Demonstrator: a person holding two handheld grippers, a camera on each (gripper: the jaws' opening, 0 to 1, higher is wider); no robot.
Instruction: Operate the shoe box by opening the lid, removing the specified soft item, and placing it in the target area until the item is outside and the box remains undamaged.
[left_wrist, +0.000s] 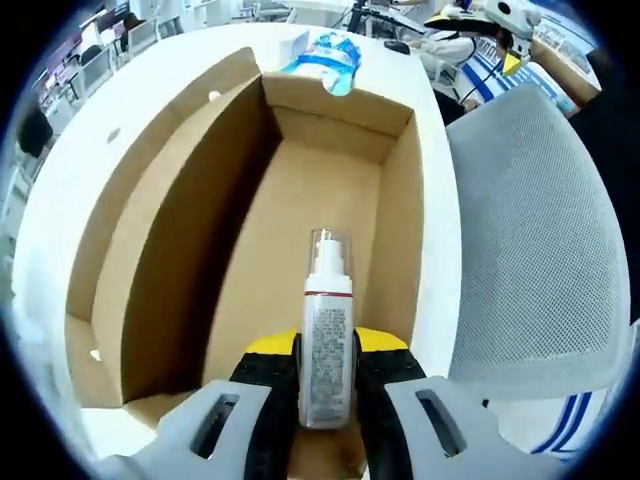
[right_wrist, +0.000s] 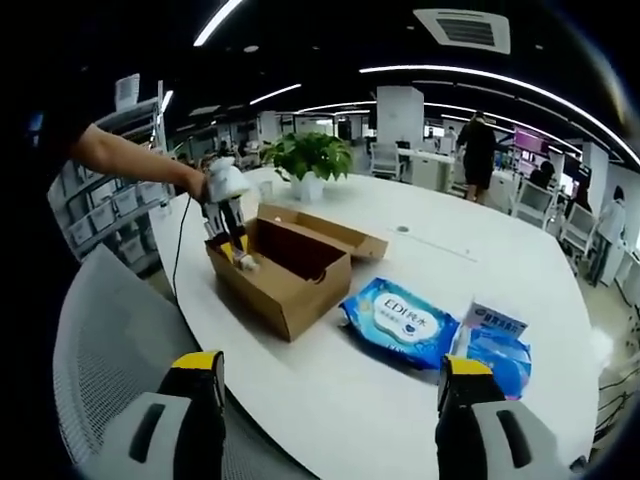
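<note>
Two grippers: we see left gripper jaws pinching spray bottle, long axis toward 12 o'clock over shoe box; right gripper jaws spread, well apart.

A white round worktop carries an open cardboard box, a blue wipes pack beside it, a smaller blue packet, and a potted plant behind.

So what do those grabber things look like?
The left gripper has black jaws with yellow tips on pale grey bodies with dark slots. The right gripper looks the same: black jaws, yellow tips, grey bases. A thin dark cable hangs below the left one.
</note>
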